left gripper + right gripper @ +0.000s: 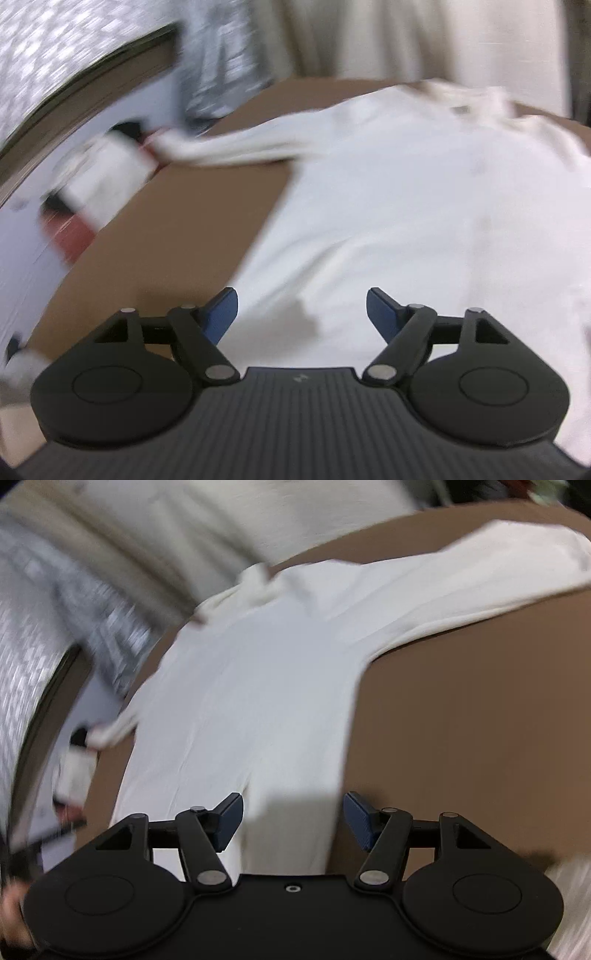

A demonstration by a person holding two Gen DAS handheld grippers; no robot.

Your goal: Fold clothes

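A white long-sleeved shirt (pixel 406 192) lies spread flat on a brown table (pixel 177 229). Its collar points away from me and one sleeve (pixel 229 147) stretches out to the left. My left gripper (pixel 302 314) hovers over the shirt's lower left edge, open, with nothing between its blue pads. In the right wrist view the same shirt (pixel 251 686) runs up the middle of the brown table (pixel 480 720), and its other sleeve (pixel 461 579) reaches to the right. My right gripper (pixel 293 821) hangs over the shirt's lower right edge, open and holding nothing. Both views are blurred.
A white and red box-like object (pixel 99 184) lies off the table's left side on a pale floor. Patterned grey fabric (pixel 229 55) and pale curtains (pixel 424 37) hang behind the table. Bare brown tabletop lies to the right of the shirt.
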